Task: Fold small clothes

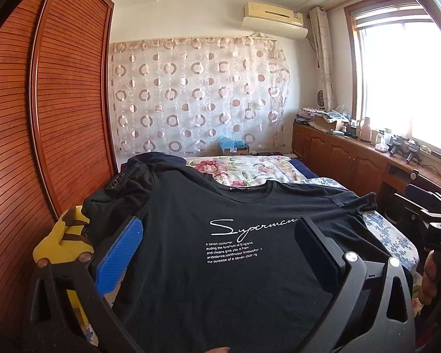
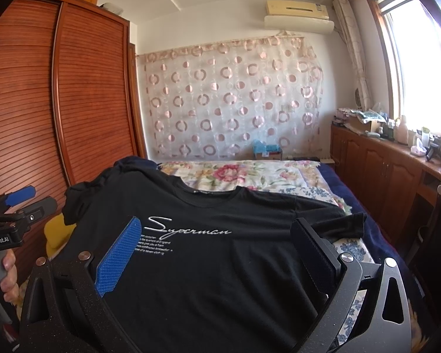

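A black T-shirt [image 1: 250,264] with white "Superman" print lies face up and spread flat on the bed, collar pointing away from me. In the left wrist view my left gripper [image 1: 220,223] stands open just above its chest, blue pad [image 1: 120,259] on the left and black pad on the right, nothing between them. My right gripper [image 2: 217,220] also hovers open over the same T-shirt [image 2: 220,264], a little to the right of the print. Each gripper shows at the edge of the other's view, held in a hand.
A second dark garment [image 1: 138,173] lies bunched beyond the shirt's left shoulder. A yellow plush toy [image 1: 64,241] sits at the bed's left edge by the slatted wardrobe [image 1: 58,117]. A floral quilt [image 2: 235,176] covers the far bed. Wooden cabinets [image 2: 382,170] run along the right.
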Demonstrator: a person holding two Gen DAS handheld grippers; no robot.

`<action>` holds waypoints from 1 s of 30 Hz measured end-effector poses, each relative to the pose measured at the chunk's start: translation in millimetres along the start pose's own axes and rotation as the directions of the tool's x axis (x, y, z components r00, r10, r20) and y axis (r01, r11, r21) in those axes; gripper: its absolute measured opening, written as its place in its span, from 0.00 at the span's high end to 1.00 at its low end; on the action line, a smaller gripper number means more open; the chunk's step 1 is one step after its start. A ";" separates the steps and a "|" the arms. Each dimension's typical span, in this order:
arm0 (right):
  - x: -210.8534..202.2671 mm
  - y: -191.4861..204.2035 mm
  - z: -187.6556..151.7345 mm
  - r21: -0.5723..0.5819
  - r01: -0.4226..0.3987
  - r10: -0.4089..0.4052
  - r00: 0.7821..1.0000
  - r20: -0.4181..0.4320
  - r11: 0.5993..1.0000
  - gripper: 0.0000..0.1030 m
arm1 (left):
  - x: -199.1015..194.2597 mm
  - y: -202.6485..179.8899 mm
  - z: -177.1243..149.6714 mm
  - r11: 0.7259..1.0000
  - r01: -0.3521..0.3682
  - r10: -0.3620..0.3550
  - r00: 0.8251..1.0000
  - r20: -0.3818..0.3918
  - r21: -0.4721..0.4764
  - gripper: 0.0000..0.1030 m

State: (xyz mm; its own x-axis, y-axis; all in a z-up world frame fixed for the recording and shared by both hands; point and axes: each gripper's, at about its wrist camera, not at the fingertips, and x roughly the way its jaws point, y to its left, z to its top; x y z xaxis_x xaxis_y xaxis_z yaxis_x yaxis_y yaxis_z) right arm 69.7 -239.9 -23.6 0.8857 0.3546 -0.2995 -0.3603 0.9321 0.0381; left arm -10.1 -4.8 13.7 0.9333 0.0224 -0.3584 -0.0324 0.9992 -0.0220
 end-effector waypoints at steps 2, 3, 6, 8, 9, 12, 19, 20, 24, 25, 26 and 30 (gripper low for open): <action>-0.9 2.1 3.1 0.000 0.000 0.000 1.000 0.000 1.000 0.00 | 0.3 -0.2 -0.3 1.000 0.000 0.000 1.000 -0.001 0.002 0.00; -1.0 2.6 3.6 0.000 0.000 0.000 1.000 0.001 1.000 0.00 | 0.2 0.0 -0.3 1.000 -0.001 0.001 1.000 -0.001 0.002 0.00; -0.9 2.6 3.3 0.000 0.000 0.000 1.000 0.000 1.000 0.00 | 0.0 0.4 -0.3 1.000 0.002 -0.002 1.000 -0.001 0.001 0.00; -1.2 2.9 3.5 0.000 0.001 -0.001 1.000 0.001 1.000 0.00 | 1.1 0.4 -1.2 1.000 -0.001 0.001 1.000 -0.001 0.003 0.00; -0.9 2.5 3.1 0.000 -0.001 0.001 1.000 0.000 1.000 0.00 | 0.5 0.4 -0.8 1.000 0.001 -0.001 1.000 -0.001 0.003 0.00; 0.1 3.5 5.1 0.000 -0.001 0.001 1.000 -0.001 1.000 0.00 | 0.9 0.1 -1.2 1.000 0.000 0.000 1.000 -0.001 0.004 0.00; 0.1 2.5 3.7 0.000 -0.001 0.001 1.000 0.000 1.000 0.00 | 1.0 -0.3 -1.2 1.000 -0.001 0.001 1.000 -0.001 0.003 0.00; 0.0 4.0 5.3 0.000 -0.001 0.001 1.000 0.000 1.000 0.00 | 0.5 -0.5 -0.9 1.000 -0.002 0.002 1.000 0.000 0.004 0.00; 0.0 2.5 3.8 0.000 -0.001 0.001 1.000 -0.001 1.000 0.00 | 0.2 -0.9 -0.9 1.000 -0.001 0.001 1.000 0.002 0.004 0.00; -0.1 2.5 3.7 0.000 0.000 0.000 1.000 0.000 1.000 0.00 | -0.2 -1.4 -1.3 1.000 -0.001 0.001 1.000 0.003 0.004 0.00; -0.2 3.7 5.5 0.000 -0.001 0.001 1.000 0.000 1.000 0.00 | -0.6 -1.5 -1.1 1.000 -0.001 0.001 1.000 0.004 0.004 0.00; 0.0 2.3 3.7 0.000 -0.001 0.001 1.000 -0.001 1.000 0.00 | -0.8 -2.2 -1.5 1.000 0.001 -0.001 1.000 0.005 0.005 0.00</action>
State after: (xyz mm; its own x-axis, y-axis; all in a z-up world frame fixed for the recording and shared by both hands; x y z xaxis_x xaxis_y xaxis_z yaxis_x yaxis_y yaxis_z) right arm 69.9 -237.5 -20.0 0.8852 0.3555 -0.3000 -0.3611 0.9317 0.0388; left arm -11.3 -7.1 12.7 0.9352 0.0219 -0.3535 -0.0300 0.9994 -0.0173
